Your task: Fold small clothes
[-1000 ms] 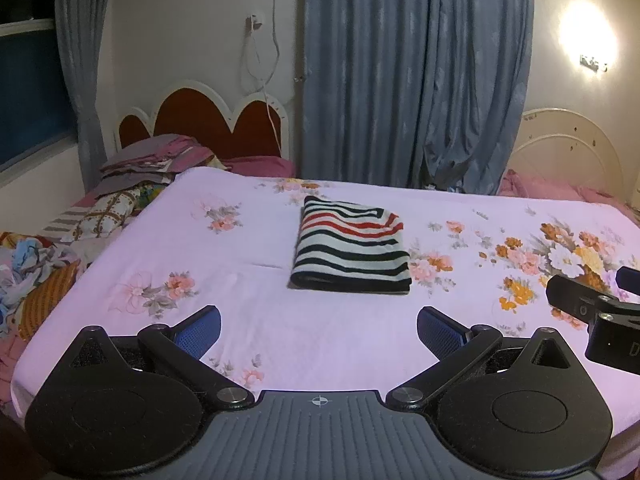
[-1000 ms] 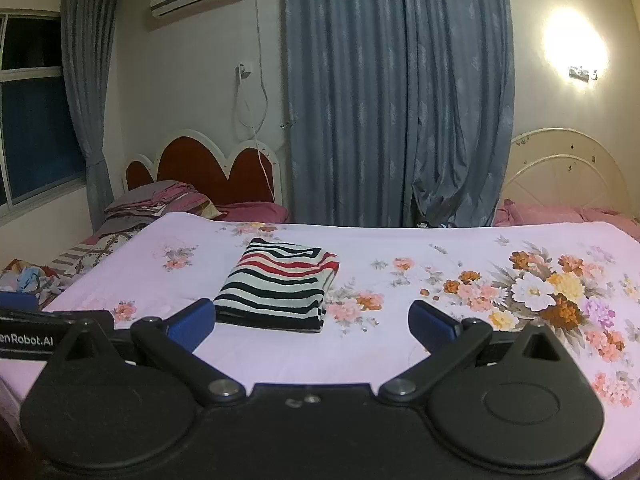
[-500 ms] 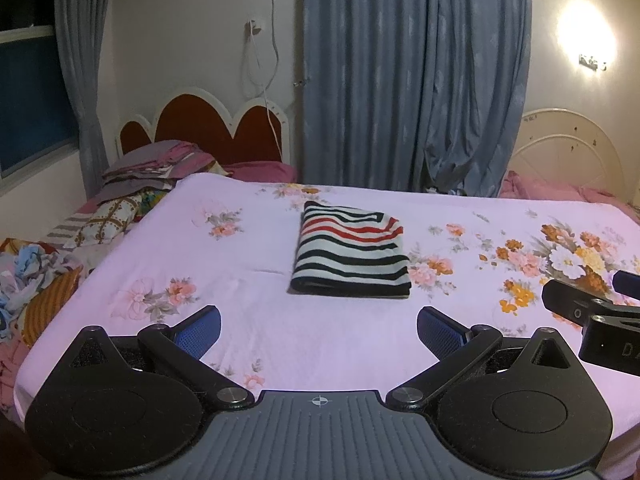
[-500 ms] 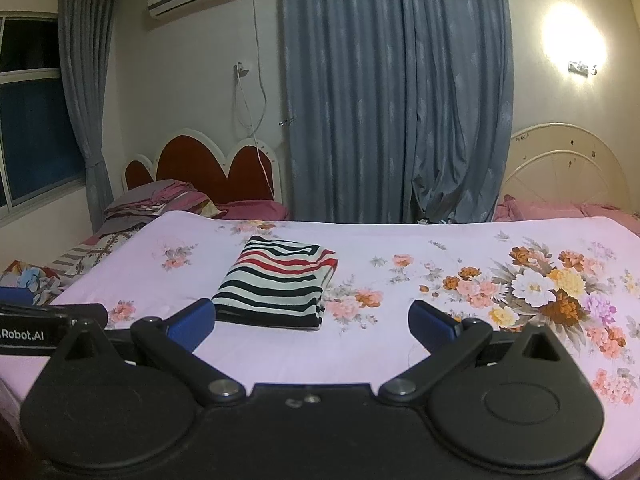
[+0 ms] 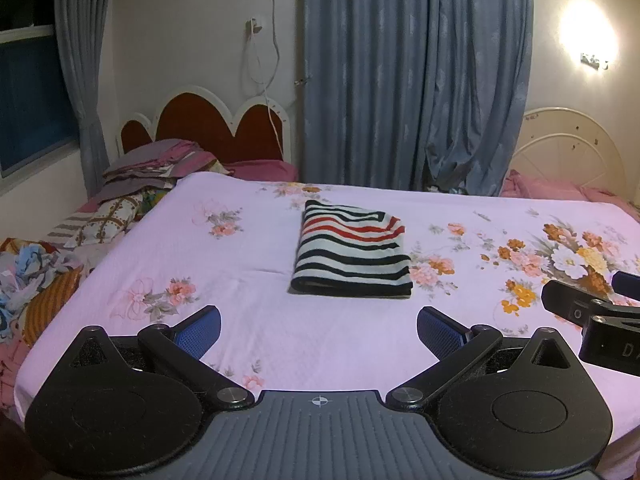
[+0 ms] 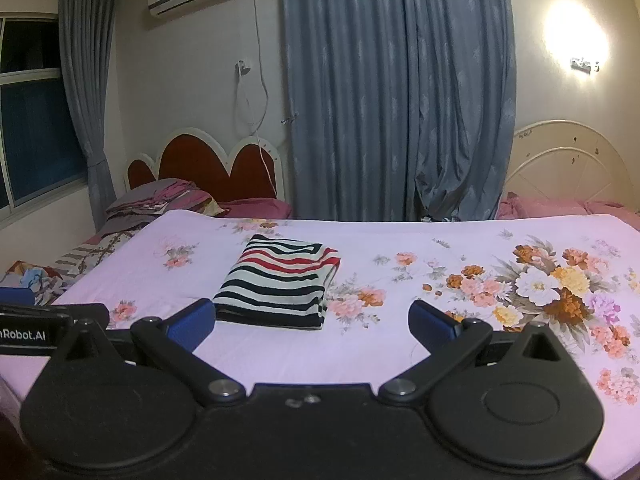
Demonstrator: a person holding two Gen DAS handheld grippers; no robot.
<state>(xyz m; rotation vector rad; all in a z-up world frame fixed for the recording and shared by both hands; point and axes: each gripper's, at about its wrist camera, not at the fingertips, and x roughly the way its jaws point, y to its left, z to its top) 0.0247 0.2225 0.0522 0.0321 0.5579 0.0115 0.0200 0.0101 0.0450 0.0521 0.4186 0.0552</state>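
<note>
Striped in black, white and red, the folded garment (image 5: 352, 254) lies flat on my pink floral bedsheet (image 5: 248, 320), at twelve o'clock from my left gripper (image 5: 319, 330), whose blue pads are spread wide with nothing between them. My right gripper (image 6: 311, 326) is likewise spread and empty; from it the garment (image 6: 280, 280) sits near eleven o'clock. Loose clothes (image 5: 36, 280) are heaped at nine o'clock.
</note>
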